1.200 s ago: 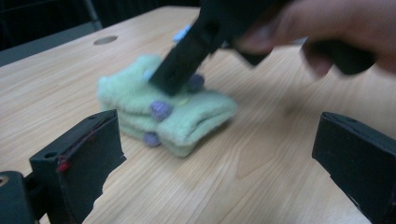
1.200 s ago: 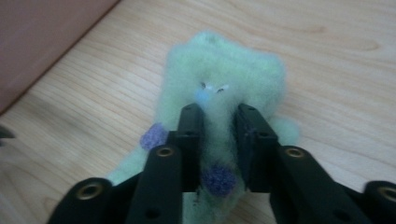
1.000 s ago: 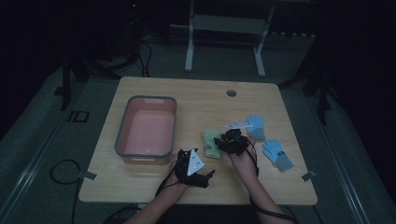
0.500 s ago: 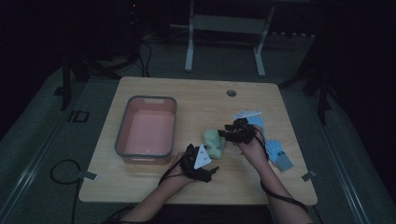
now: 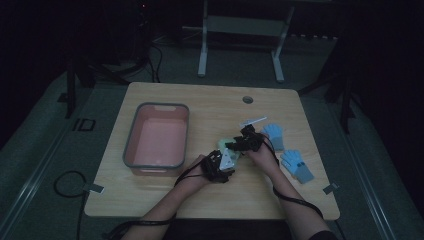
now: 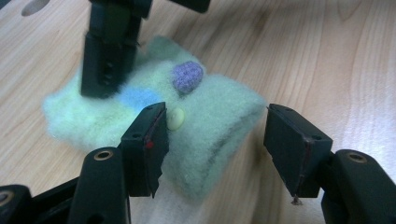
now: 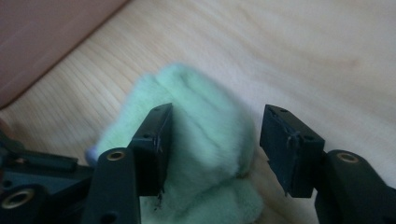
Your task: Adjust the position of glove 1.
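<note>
A fuzzy pale-green cloth piece [image 6: 205,135] with a purple knitted knob [image 6: 187,77], a blue patch and a pale button lies on the wooden table [image 5: 210,100]. My left gripper [image 6: 217,109] straddles its near edge. Its jaws have just been closing; the left pad [image 6: 156,135] is over the cloth and the right pad stands clear. My right gripper [image 7: 217,112] has the other end of the green cloth [image 7: 201,130] between its jaws, which have just been opening. In the high view the left gripper [image 5: 223,161] and right gripper [image 5: 239,145] meet at the cloth [image 5: 224,144].
A pink tray [image 5: 157,142] with a grey rim stands to the left of the hands. Two blue gloves [image 5: 274,135] [image 5: 297,166] lie to the right. A round hole [image 5: 247,99] sits near the table's far edge.
My left hand has moved up and right to the green cloth and its jaws have narrowed. The right hand has shifted away from me and slightly left, onto the cloth's far end.
</note>
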A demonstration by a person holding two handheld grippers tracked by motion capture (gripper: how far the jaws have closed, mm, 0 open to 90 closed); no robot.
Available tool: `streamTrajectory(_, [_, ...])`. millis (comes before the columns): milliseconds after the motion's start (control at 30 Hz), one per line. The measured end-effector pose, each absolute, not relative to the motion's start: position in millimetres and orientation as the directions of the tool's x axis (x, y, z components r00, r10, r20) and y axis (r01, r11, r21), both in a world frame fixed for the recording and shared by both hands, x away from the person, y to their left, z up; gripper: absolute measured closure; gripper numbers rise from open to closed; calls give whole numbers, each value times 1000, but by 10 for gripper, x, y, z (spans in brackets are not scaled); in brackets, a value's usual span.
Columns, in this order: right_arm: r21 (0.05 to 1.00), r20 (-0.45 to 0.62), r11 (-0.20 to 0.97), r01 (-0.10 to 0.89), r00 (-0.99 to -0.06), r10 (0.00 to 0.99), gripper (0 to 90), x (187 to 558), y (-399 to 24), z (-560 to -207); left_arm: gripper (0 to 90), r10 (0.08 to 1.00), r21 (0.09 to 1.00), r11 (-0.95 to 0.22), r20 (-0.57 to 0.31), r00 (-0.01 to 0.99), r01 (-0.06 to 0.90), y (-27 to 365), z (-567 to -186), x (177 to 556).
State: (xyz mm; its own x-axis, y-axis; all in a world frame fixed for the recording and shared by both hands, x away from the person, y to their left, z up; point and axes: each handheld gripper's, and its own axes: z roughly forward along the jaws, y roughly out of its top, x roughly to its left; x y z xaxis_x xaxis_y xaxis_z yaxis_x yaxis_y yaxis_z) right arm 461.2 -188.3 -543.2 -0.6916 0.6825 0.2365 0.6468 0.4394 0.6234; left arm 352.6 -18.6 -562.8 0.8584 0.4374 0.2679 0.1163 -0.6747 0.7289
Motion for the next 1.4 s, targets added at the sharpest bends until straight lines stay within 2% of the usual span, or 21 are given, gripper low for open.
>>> streamTrajectory(67, [616, 254, 430, 660, -684, 684, 438, 4621, -1891, -5450, 418, 428, 714, -692, 290, 856, 104, -195, -5636, 3536])
streamTrajectory(133, [603, 292, 430, 673, -687, 665, 523, 4622, -1891, -5475, 448, 421, 706, -702, 305, 854, 94, -209, -5647, 3534])
streamTrajectory(167, [603, 292, 430, 673, -687, 665, 523, 4622, -1891, -5475, 448, 421, 703, -706, 315, 851, 89, -216, -5651, 3533])
streamTrajectory(233, [600, 297, 433, 673, -690, 661, 576, 4616, -1891, -5465, 514, 432, 701, -707, 327, 840, 91, -225, -5651, 3539])
streamTrajectory(267, [600, 294, 434, 672, -690, 661, 620, 4608, -1889, -5454, 589, 438, 702, -706, 330, 836, 93, -230, -5646, 3543])
streamTrajectory(300, [600, 294, 434, 672, -690, 661, 620, 4608, -1889, -5454, 589, 442, 705, -703, 331, 834, 93, -233, -5638, 3544])
streamTrajectory(400, [612, 283, 431, 663, -692, 664, 684, 4576, -1881, -5421, 702, 445, 711, -698, 337, 829, 85, -250, -5604, 3534])
streamTrajectory(467, [621, 277, 426, 658, -692, 666, 705, 4561, -1888, -5400, 725, 437, 698, -712, 352, 827, 79, -265, -5578, 3526])
streamTrajectory(700, [647, 297, 396, 651, -694, 656, 725, 4516, -1898, -5250, 744, 434, 690, -719, 352, 829, 84, -262, -5407, 3497])
streamTrajectory(933, [669, 292, 393, 630, -710, 641, 727, 4458, -1885, -5036, 744, 425, 676, -734, 390, 817, 59, -255, -5117, 3403])
streamTrajectory(1400, [712, 294, 389, 585, -751, 592, 726, 4389, -1743, -4619, 744, 394, 664, -747, 403, 826, 32, -11, -4672, 3359])
